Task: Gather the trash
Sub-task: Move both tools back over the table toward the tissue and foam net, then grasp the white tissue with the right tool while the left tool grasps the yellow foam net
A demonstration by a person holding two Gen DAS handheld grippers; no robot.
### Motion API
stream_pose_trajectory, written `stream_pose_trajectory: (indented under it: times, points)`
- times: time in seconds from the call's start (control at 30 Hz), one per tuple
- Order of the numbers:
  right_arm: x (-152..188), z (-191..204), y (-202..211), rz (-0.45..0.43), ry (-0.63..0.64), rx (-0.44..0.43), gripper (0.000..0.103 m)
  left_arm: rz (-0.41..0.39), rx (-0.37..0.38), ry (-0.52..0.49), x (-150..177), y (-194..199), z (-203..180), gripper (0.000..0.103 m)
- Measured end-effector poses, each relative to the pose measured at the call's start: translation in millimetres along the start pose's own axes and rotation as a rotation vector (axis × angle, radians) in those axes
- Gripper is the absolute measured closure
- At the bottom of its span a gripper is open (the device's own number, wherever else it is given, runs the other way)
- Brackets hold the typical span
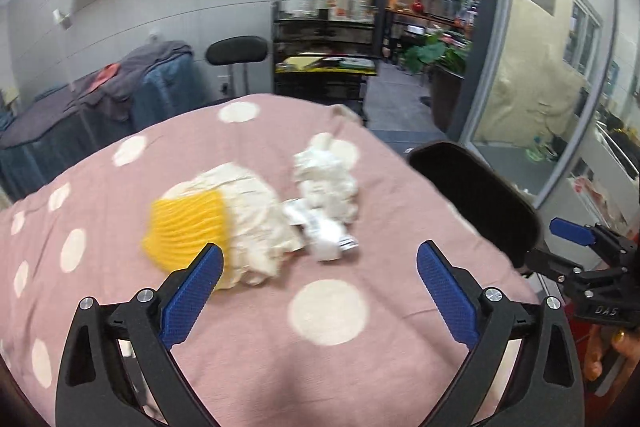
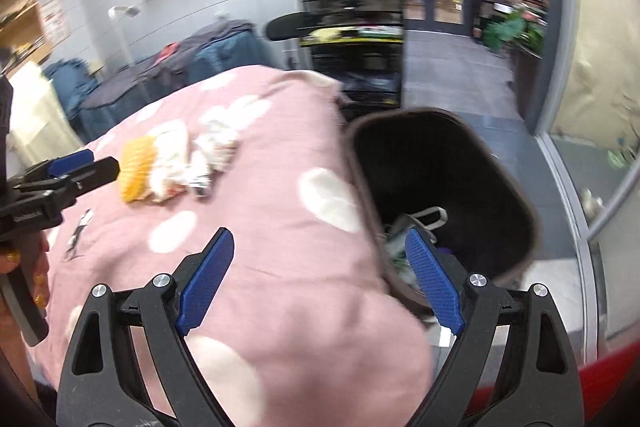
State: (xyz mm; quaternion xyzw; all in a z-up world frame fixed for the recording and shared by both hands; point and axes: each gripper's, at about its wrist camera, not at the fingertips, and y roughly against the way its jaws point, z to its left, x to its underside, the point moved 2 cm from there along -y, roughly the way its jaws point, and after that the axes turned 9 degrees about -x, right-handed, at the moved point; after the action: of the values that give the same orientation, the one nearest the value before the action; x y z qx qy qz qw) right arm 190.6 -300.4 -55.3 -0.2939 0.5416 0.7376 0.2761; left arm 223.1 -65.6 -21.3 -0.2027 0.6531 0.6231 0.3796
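A pile of trash lies on the pink dotted bed cover (image 1: 240,307): a yellow and cream crumpled wrapper (image 1: 224,223), a white crumpled tissue (image 1: 326,179) and a small shiny white packet (image 1: 324,235). My left gripper (image 1: 318,267) is open and empty, just short of the pile. My right gripper (image 2: 318,251) is open and empty, over the bed's right edge next to the dark trash bin (image 2: 440,187). The pile also shows in the right wrist view (image 2: 180,163), with the left gripper's fingers (image 2: 72,163) beside it.
The bin (image 1: 476,203) stands at the bed's right side and holds some trash (image 2: 412,227). Beyond the bed are a black cart with bottles (image 1: 324,59), a stool (image 1: 236,51), a covered table with clothes (image 1: 100,95) and a glass wall (image 1: 540,67).
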Motion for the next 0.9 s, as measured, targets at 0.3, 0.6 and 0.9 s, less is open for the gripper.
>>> stream_pose_trajectory:
  times: [0.3,0.6,0.9]
  points:
    - [-22,63,-39,0.066,0.099,-0.117,0.016,0.081,-0.11,0.122,22,-14,75,0.007]
    - [-38,102,-83,0.145,0.147,-0.175,0.016,0.123,-0.162,0.177,39,-11,116,0.007]
    - [-63,112,-128,0.191,0.178,-0.146,0.016,0.143,-0.099,0.176,39,-23,122,0.007]
